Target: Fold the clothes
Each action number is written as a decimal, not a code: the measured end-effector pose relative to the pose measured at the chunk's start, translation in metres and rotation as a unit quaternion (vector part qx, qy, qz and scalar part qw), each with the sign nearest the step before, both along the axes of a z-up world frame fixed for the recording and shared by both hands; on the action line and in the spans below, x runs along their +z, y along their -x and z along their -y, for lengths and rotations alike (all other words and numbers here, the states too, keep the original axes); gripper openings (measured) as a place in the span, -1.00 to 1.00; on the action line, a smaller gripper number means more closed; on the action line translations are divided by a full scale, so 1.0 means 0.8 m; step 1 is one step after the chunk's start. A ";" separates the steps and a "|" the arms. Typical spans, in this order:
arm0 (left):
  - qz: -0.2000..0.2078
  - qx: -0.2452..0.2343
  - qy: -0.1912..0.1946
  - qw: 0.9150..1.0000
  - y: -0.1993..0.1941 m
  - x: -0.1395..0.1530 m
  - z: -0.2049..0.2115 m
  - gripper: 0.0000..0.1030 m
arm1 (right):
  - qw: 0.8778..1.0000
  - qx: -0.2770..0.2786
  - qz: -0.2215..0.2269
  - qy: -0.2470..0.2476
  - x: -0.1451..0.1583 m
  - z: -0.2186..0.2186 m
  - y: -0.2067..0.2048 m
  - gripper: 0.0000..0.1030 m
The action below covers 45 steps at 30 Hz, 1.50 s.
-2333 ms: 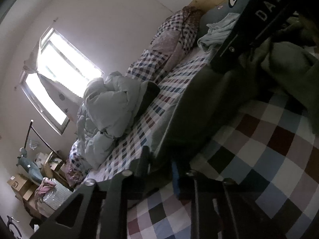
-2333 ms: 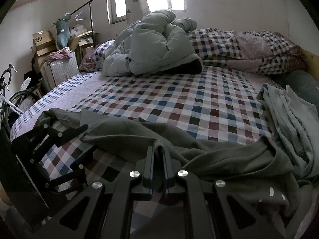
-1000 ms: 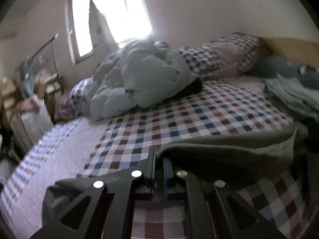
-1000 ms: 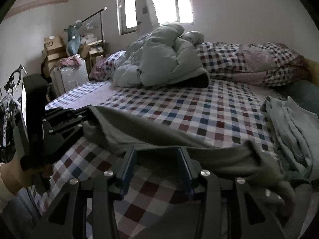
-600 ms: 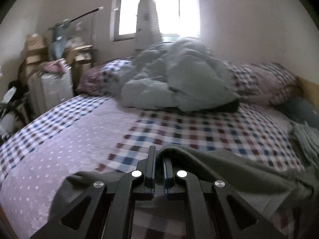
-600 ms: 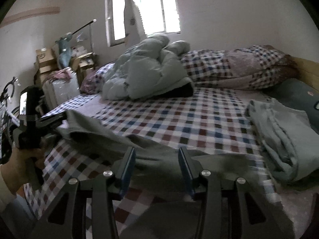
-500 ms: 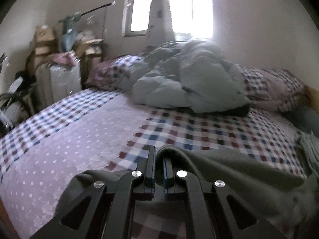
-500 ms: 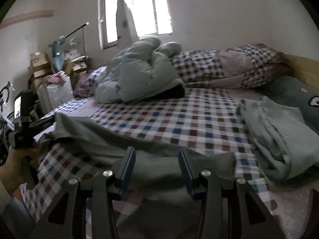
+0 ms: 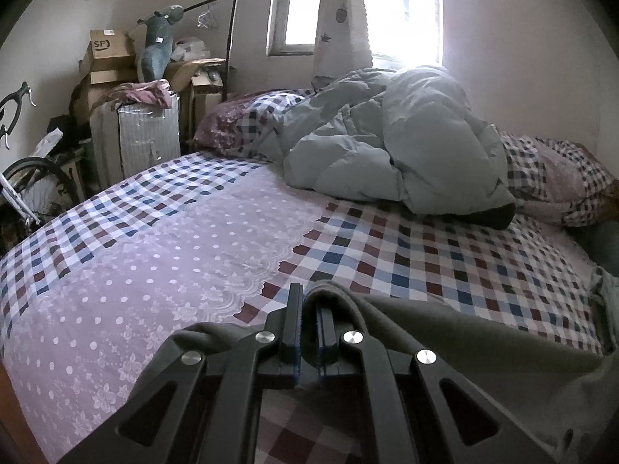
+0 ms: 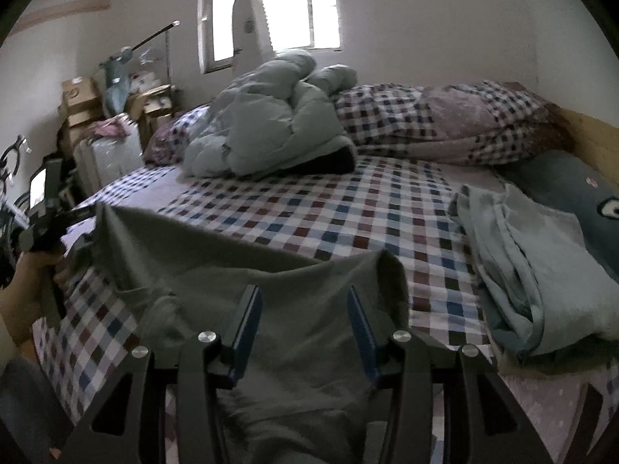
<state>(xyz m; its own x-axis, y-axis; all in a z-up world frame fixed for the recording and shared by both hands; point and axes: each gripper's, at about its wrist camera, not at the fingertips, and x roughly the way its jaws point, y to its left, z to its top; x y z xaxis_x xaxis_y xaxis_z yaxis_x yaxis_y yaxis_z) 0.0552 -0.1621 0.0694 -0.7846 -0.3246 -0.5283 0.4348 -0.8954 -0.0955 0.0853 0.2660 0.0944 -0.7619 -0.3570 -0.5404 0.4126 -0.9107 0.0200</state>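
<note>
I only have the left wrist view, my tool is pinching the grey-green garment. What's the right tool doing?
Observer: The right tool is open, its jaws apart over the grey-green garment, not pinching it.
Operator: Anything lying to the right of the garment?
Observer: Yes, a pile of pale blue-green clothes on the bed.
Operator: Is my hand visible there?
Observer: Yes, the left hand grips the left tool at the garment's far corner.

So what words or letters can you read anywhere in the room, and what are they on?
"SF": printed on the top cardboard box in the corner stack, seen from the left wrist.
The same box in the right wrist view: the mark is too blurred to read.
White tag on the blue-grey plush toy: too small to read.
Nothing else readable.
</note>
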 end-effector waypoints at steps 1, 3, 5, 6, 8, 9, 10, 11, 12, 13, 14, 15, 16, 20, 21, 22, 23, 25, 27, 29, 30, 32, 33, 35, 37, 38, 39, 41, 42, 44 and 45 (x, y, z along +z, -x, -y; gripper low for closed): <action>0.000 0.000 -0.002 1.000 0.000 0.000 0.000 -0.90 | 1.000 0.003 -0.001 -0.004 0.001 0.004 -0.004 -0.04; 0.001 0.000 -0.006 1.000 0.000 0.000 0.001 -0.90 | 1.000 0.006 -0.006 -0.014 0.001 0.014 -0.012 -0.04; 0.002 0.000 -0.010 1.000 0.002 -0.001 0.001 -0.90 | 1.000 0.002 -0.012 -0.023 0.001 0.027 -0.022 -0.04; 0.003 -0.001 -0.011 1.000 0.002 -0.001 0.001 -0.90 | 1.000 0.000 -0.015 -0.026 0.000 0.033 -0.026 -0.04; 0.004 -0.002 -0.012 1.000 0.003 -0.001 0.000 -0.90 | 0.999 -0.003 -0.024 -0.032 0.000 0.045 -0.036 -0.04; 0.004 -0.003 -0.013 1.000 0.003 -0.001 0.000 -0.90 | 0.999 -0.003 -0.031 -0.037 0.000 0.052 -0.041 -0.04; 0.004 -0.003 -0.013 1.000 0.003 -0.001 0.000 -0.90 | 0.998 -0.003 -0.038 -0.042 0.000 0.059 -0.048 -0.04; 0.004 -0.004 -0.013 1.000 0.003 -0.001 0.000 -0.90 | 0.998 -0.005 -0.044 -0.047 -0.001 0.065 -0.055 -0.04; 0.004 -0.004 -0.014 1.000 0.003 -0.001 0.000 -0.90 | 0.997 -0.007 -0.050 -0.052 -0.003 0.071 -0.062 -0.03; 0.003 -0.005 -0.014 1.000 0.003 -0.001 0.000 -0.90 | 0.997 -0.011 -0.055 -0.058 -0.005 0.076 -0.069 -0.02; 0.003 -0.005 -0.014 1.000 0.002 -0.001 0.000 -0.90 | 0.996 -0.013 -0.060 -0.064 -0.006 0.081 -0.075 -0.01; 0.003 -0.006 -0.014 1.000 0.001 -0.001 0.000 -0.90 | 0.995 -0.016 -0.065 -0.072 -0.008 0.086 -0.082 -0.01; 0.002 -0.007 -0.014 1.000 0.001 0.000 -0.001 -0.90 | 0.993 -0.019 -0.075 -0.086 -0.011 0.094 -0.089 0.00; 0.001 -0.008 -0.009 1.000 -0.003 0.000 -0.004 -0.90 | 0.981 -0.022 -0.119 -0.152 -0.021 0.129 -0.109 0.08; 0.001 -0.009 -0.009 1.000 -0.003 0.001 -0.004 -0.90 | 0.976 -0.021 -0.131 -0.175 -0.027 0.139 -0.113 0.08; 0.002 -0.009 -0.009 1.000 -0.003 0.001 -0.005 -0.90 | 0.970 -0.020 -0.142 -0.199 -0.034 0.149 -0.116 0.08; 0.002 -0.010 -0.009 1.000 -0.002 0.001 -0.005 -0.90 | 0.965 -0.022 -0.149 -0.217 -0.040 0.158 -0.117 0.08; 0.003 -0.011 -0.007 1.000 -0.002 0.001 -0.007 -0.90 | 0.954 -0.030 -0.159 -0.251 -0.053 0.172 -0.116 0.08; 0.003 -0.013 -0.004 1.000 -0.002 0.001 -0.008 -0.90 | 0.944 -0.044 -0.163 -0.283 -0.067 0.183 -0.113 0.08; 0.003 -0.014 -0.002 1.000 -0.001 0.001 -0.009 -0.90 | 0.937 -0.058 -0.163 -0.303 -0.077 0.187 -0.108 0.08; 0.003 -0.015 -0.002 1.000 -0.002 0.001 -0.009 -0.90 | 0.934 -0.065 -0.163 -0.311 -0.081 0.188 -0.105 0.08; 0.003 -0.016 -0.002 1.000 -0.002 0.001 -0.010 -0.90 | 0.927 -0.080 -0.166 -0.327 -0.087 0.190 -0.101 0.08; 0.003 -0.016 -0.002 1.000 -0.002 0.001 -0.010 -0.90 | 0.924 -0.085 -0.167 -0.333 -0.089 0.190 -0.099 0.08; 0.003 -0.017 -0.002 1.000 -0.002 0.001 -0.009 -0.90 | 0.918 -0.099 -0.171 -0.344 -0.090 0.189 -0.096 0.08; 0.003 -0.017 -0.002 1.000 -0.002 0.000 -0.009 -0.90 | 0.913 -0.109 -0.175 -0.353 -0.090 0.187 -0.093 0.08; 0.003 -0.017 -0.002 1.000 -0.002 0.000 -0.009 -0.90 | 0.910 -0.115 -0.176 -0.356 -0.089 0.185 -0.091 0.08; 0.003 -0.017 -0.002 1.000 -0.002 0.001 -0.009 -0.90 | 0.909 -0.120 -0.177 -0.358 -0.087 0.183 -0.090 0.08; 0.002 -0.017 -0.002 1.000 -0.003 0.001 -0.010 -0.90 | 0.906 -0.131 -0.178 -0.360 -0.081 0.179 -0.087 0.08; 0.002 -0.017 -0.002 1.000 -0.003 0.001 -0.010 -0.90 | 0.906 -0.134 -0.178 -0.360 -0.078 0.177 -0.085 0.08; 0.002 -0.017 -0.002 1.000 -0.004 0.000 -0.011 -0.90 | 0.905 -0.140 -0.178 -0.361 -0.073 0.174 -0.082 0.08; 0.002 -0.017 -0.003 1.000 -0.004 0.000 -0.011 -0.90 | 0.905 -0.140 -0.178 -0.361 -0.071 0.173 -0.080 0.08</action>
